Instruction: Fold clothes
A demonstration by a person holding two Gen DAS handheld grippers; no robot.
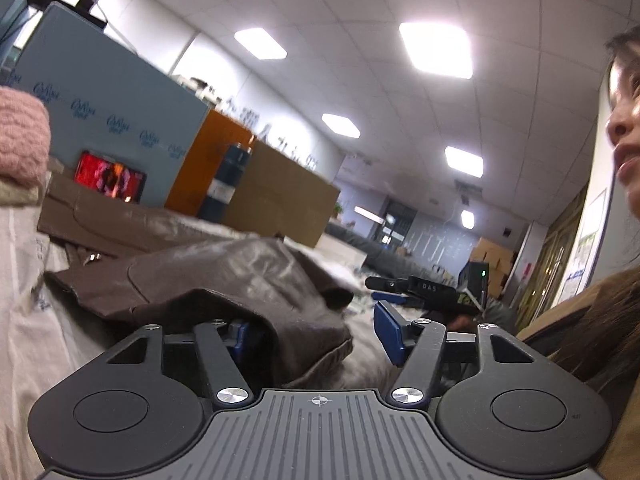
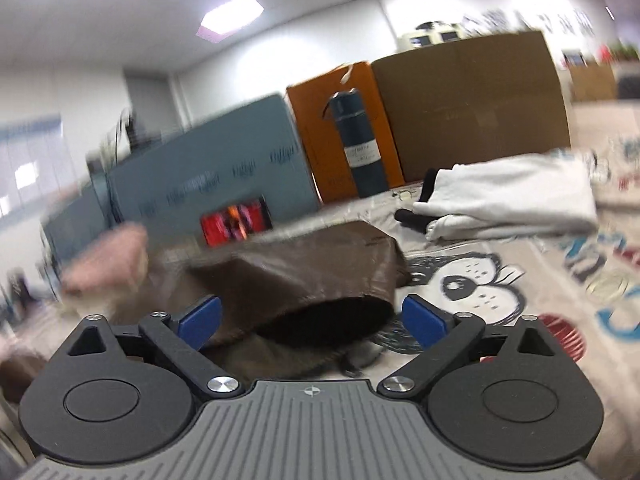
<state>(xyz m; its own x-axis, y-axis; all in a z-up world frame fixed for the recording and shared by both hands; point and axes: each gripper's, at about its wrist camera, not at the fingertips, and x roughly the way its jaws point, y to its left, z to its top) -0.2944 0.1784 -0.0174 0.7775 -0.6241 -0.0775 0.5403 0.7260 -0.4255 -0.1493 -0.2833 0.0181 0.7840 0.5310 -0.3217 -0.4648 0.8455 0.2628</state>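
Note:
A brown leather-like jacket [image 1: 208, 280] lies rumpled on a printed cloth surface. My left gripper [image 1: 316, 338] is open; a fold of the jacket drapes between its blue pads and hides the left pad. In the right wrist view the jacket's sleeve [image 2: 320, 276] lies with its dark cuff opening facing the camera. My right gripper [image 2: 314, 320] is open, its blue pads on either side of the cuff. The right gripper also shows in the left wrist view [image 1: 424, 290], beyond the jacket.
A folded white garment [image 2: 512, 196] lies at the back right. A pink knit garment [image 1: 20, 136] sits at the left. Behind stand a grey-blue box [image 2: 208, 176], an orange box [image 2: 332, 120], a cardboard box [image 2: 472, 104] and a dark flask [image 2: 360, 144]. A person [image 1: 600, 320] is at the right.

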